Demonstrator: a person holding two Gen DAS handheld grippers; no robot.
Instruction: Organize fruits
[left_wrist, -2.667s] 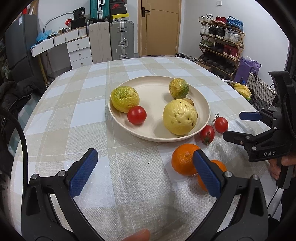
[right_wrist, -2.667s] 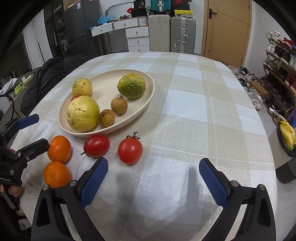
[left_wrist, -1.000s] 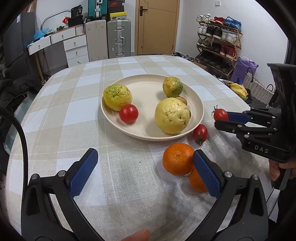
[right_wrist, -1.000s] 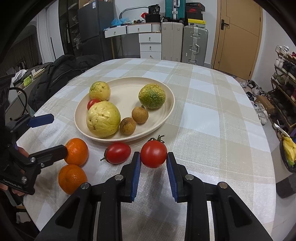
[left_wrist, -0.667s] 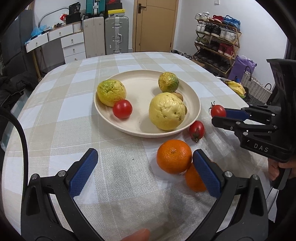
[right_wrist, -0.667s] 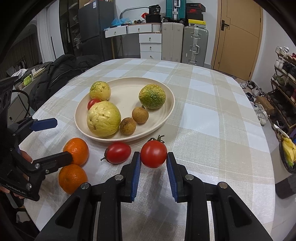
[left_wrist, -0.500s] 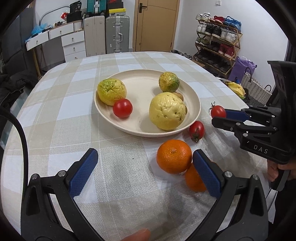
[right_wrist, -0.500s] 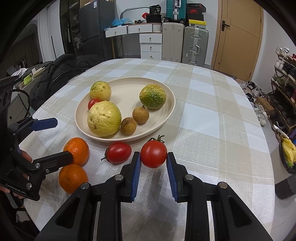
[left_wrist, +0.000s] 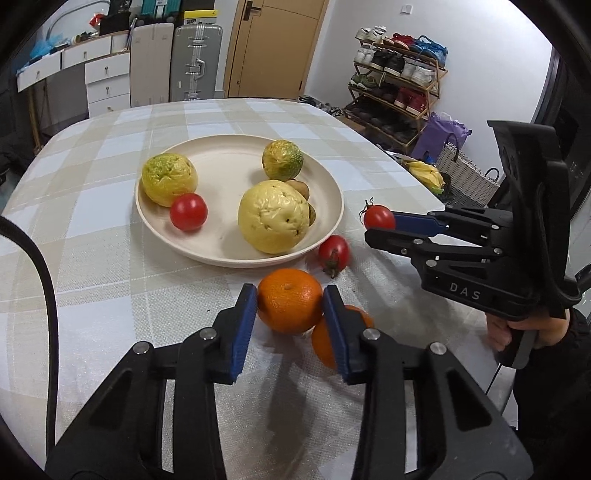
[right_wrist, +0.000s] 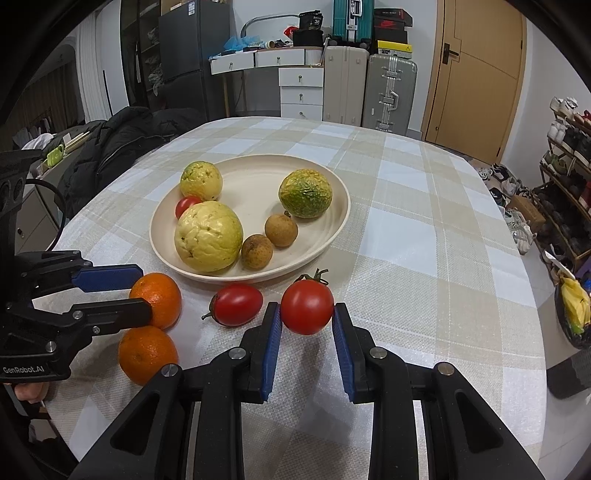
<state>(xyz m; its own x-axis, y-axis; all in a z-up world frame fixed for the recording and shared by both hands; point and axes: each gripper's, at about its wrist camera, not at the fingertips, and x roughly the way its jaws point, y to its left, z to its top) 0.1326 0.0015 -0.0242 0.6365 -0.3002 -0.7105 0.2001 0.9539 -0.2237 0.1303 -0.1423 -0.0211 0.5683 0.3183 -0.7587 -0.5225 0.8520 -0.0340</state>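
A cream plate (left_wrist: 328, 192) (right_wrist: 340, 206) holds two yellow-green guavas, a green-yellow fruit, two brown longans and a tomato (left_wrist: 188, 212). My left gripper (left_wrist: 290, 306) is shut on an orange (left_wrist: 290, 305) (right_wrist: 157, 300) on the cloth in front of the plate. A second orange (left_wrist: 321, 341) (right_wrist: 147, 353) lies just behind it. My right gripper (right_wrist: 306, 326) is shut on a round red tomato (right_wrist: 307, 311) (left_wrist: 378, 218) held right of the plate. An oval tomato (left_wrist: 333, 253) (right_wrist: 236, 303) lies by the plate's rim.
The table has a checked cloth (right_wrist: 424, 240). A dark jacket (right_wrist: 122, 147) hangs at its left edge. A shoe rack (left_wrist: 399, 96), a basket with bananas (left_wrist: 424, 173), drawers and suitcases (right_wrist: 388, 92) stand around the room.
My left gripper has closed from wide open onto the nearer orange. My right gripper still holds the tomato in about the same place.
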